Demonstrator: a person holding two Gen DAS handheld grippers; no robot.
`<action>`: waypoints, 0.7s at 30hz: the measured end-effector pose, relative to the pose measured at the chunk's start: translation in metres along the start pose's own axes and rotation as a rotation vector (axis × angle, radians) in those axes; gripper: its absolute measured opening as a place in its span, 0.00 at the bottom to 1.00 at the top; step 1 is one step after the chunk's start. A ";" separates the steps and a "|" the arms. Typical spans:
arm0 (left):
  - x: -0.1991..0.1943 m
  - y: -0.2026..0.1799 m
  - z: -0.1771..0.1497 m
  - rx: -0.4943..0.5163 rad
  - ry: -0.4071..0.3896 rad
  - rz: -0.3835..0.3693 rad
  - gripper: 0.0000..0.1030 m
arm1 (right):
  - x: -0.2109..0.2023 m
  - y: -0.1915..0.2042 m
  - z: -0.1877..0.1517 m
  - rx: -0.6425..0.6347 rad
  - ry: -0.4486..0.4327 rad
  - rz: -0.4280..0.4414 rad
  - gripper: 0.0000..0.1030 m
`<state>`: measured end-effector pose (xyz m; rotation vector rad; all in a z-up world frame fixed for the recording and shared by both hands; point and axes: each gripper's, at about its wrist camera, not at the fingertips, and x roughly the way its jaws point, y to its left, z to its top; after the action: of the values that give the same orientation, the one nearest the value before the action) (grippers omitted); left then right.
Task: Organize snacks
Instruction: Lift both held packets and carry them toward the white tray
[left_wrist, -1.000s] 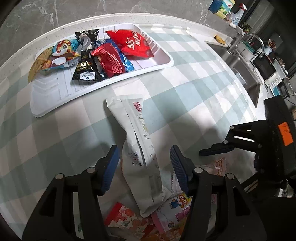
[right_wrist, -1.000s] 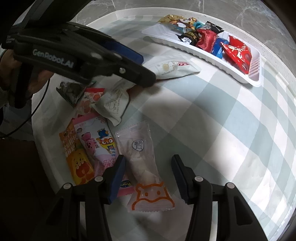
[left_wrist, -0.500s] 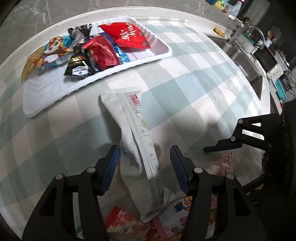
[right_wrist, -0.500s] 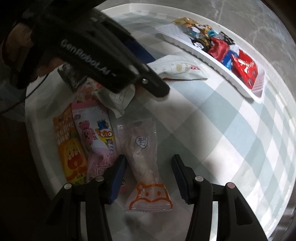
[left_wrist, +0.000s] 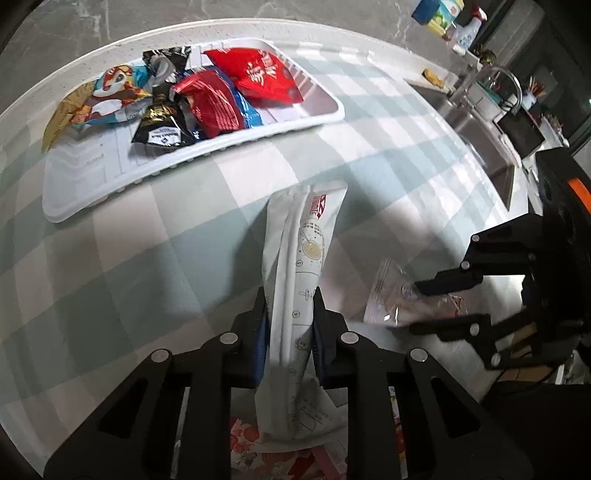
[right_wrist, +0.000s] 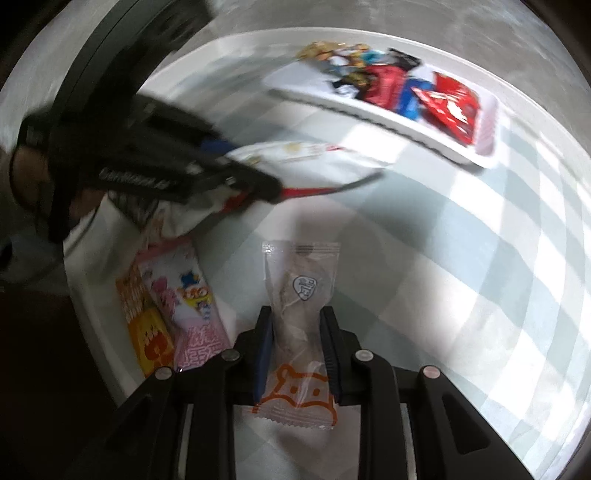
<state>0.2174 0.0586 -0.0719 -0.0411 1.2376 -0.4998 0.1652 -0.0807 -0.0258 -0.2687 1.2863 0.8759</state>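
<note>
Soft, light film packs, judged slippery: left gripper (left_wrist: 289, 325) pinches the white pouch (left_wrist: 301, 266) mid-length, right gripper (right_wrist: 296, 345) pinches the clear sachet (right_wrist: 300, 295) at its waist.

White tray (left_wrist: 92, 192), red packets (left_wrist: 258, 74), pale green-and-white checked cloth (left_wrist: 129, 258), white long packet (left_wrist: 303, 258)

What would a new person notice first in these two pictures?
First, the two grips: the left hand-held gripper is shut on a long white packet, and the right hand-held gripper is shut on a clear packet with an orange animal print. Next, the white tray at the far side of the checked tablecloth, holding bright red and other wrappers.
</note>
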 end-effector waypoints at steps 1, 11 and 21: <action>-0.002 0.001 0.001 -0.007 -0.003 -0.006 0.17 | -0.003 -0.006 0.001 0.028 -0.009 0.013 0.26; -0.021 0.011 0.007 -0.046 -0.039 -0.036 0.17 | -0.014 -0.045 0.013 0.164 -0.067 0.080 0.26; -0.032 0.015 0.010 -0.067 -0.060 -0.075 0.17 | -0.027 -0.055 0.009 0.224 -0.096 0.121 0.26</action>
<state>0.2245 0.0823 -0.0447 -0.1587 1.1967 -0.5186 0.2091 -0.1226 -0.0140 0.0279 1.3076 0.8286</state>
